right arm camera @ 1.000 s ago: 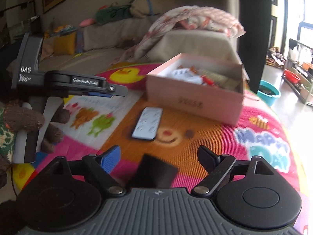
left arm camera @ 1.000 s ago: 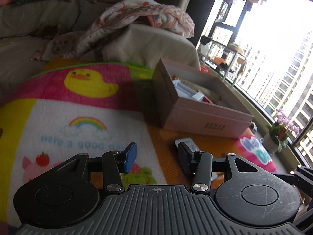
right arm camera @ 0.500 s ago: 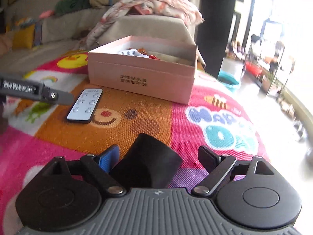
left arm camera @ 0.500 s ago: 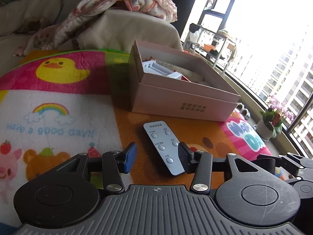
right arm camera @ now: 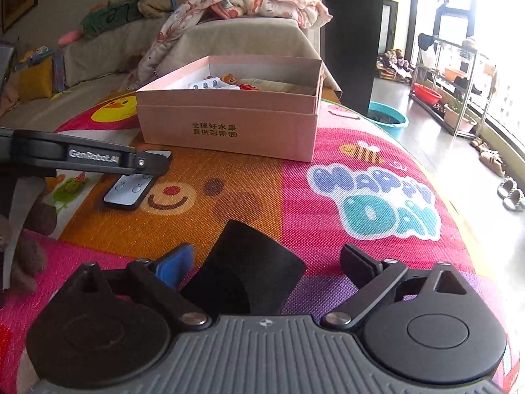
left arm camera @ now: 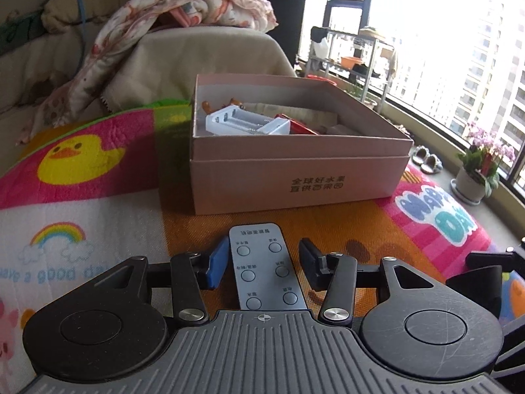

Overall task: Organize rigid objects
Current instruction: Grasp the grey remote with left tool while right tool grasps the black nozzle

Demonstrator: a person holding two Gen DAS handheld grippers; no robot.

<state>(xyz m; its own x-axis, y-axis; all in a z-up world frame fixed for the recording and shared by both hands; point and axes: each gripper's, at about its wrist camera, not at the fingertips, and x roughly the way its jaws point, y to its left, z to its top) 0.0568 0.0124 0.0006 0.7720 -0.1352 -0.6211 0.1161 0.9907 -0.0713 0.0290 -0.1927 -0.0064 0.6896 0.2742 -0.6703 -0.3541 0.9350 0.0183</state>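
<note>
A grey remote control [left arm camera: 265, 266] lies flat on the colourful play mat, between the fingers of my open left gripper [left arm camera: 264, 264], which straddles it without closing. It also shows in the right wrist view [right arm camera: 131, 188], partly under the left gripper's body [right arm camera: 85, 157]. A pink cardboard box [left arm camera: 295, 170] stands just beyond, open, holding a white plastic part [left arm camera: 246, 121] and red items. My right gripper [right arm camera: 262, 262] is open, with a black curved object [right arm camera: 249, 272] lying between its fingers on the mat.
The box appears in the right wrist view [right arm camera: 229, 121] too. A sofa with a blanket [left arm camera: 183, 10] stands behind. A potted plant [left arm camera: 479, 170] and slippers [left arm camera: 426, 161] lie by the window at right. A teal basin [right arm camera: 387, 120] sits on the floor.
My left gripper has swung toward the remote and moved forward until its fingers straddle it. My right gripper has shifted view slightly, with the black object still between its fingers.
</note>
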